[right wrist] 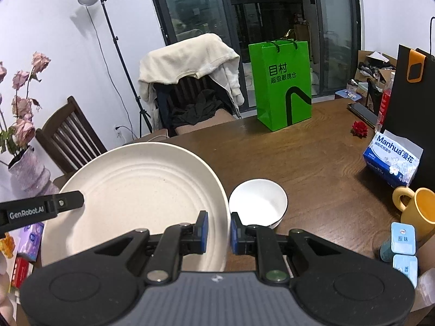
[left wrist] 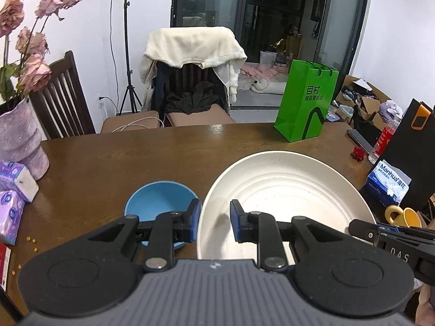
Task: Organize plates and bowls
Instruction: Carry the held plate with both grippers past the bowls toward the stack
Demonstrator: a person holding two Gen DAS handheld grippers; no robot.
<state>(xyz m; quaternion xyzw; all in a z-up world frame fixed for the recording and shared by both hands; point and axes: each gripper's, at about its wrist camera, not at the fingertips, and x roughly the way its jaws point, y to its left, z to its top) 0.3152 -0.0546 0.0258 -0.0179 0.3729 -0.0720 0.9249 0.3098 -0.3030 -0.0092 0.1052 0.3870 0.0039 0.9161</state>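
Between both grippers — cream plate (left wrist: 285,190), speckled, ringed with concentric ridges.

Bright indoor light, tabletop glare (left wrist: 220,129), fisheye-warped edges.

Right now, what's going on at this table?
A person is holding a large cream plate with both handheld tools, one on each side of its rim. The left tool pinches the plate's left edge and the right tool pinches its right edge. The plate looks lifted above the wooden table. A blue bowl sits on the table to the plate's left, a white bowl to its right.
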